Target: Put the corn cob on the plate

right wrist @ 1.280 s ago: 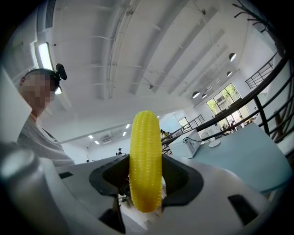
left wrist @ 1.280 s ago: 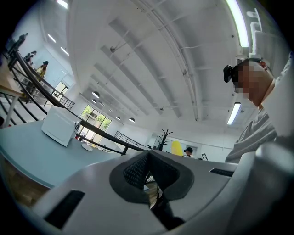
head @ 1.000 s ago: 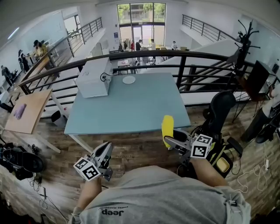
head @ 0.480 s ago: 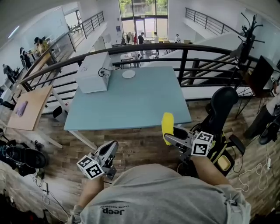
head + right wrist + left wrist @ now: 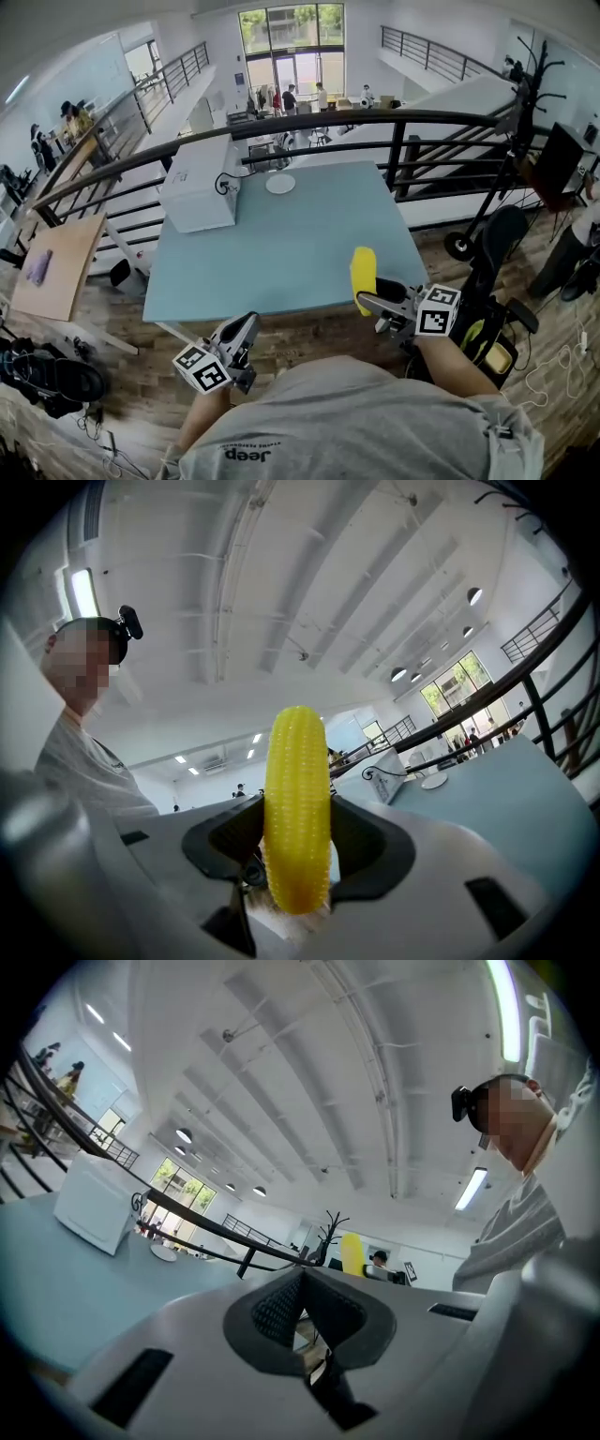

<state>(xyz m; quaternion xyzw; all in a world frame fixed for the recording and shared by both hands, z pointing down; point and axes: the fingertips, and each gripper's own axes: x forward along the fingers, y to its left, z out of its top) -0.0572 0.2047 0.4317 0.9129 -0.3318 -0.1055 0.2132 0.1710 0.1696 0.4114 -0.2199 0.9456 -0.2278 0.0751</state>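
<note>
A yellow corn cob [image 5: 362,272] [image 5: 297,808] stands upright between the jaws of my right gripper [image 5: 375,302] [image 5: 296,850], which is shut on it over the near right edge of the blue table [image 5: 300,244]. A small white plate [image 5: 279,184] lies at the table's far side, well away from the cob; it also shows small in the right gripper view [image 5: 433,781]. My left gripper [image 5: 242,339] [image 5: 298,1312] is shut with nothing in it, low in front of the table's near left edge. From the left gripper's view the cob [image 5: 351,1253] shows in the distance.
A white box [image 5: 200,183] with a black cable stands on the table's far left. A dark railing [image 5: 375,122] runs behind the table. A black chair [image 5: 497,244] is at the right, a wooden side table [image 5: 56,262] at the left. People stand far off.
Both grippers have come closer to the table's near edge, the right one carrying the cob. The table and plate now look nearer in the head view.
</note>
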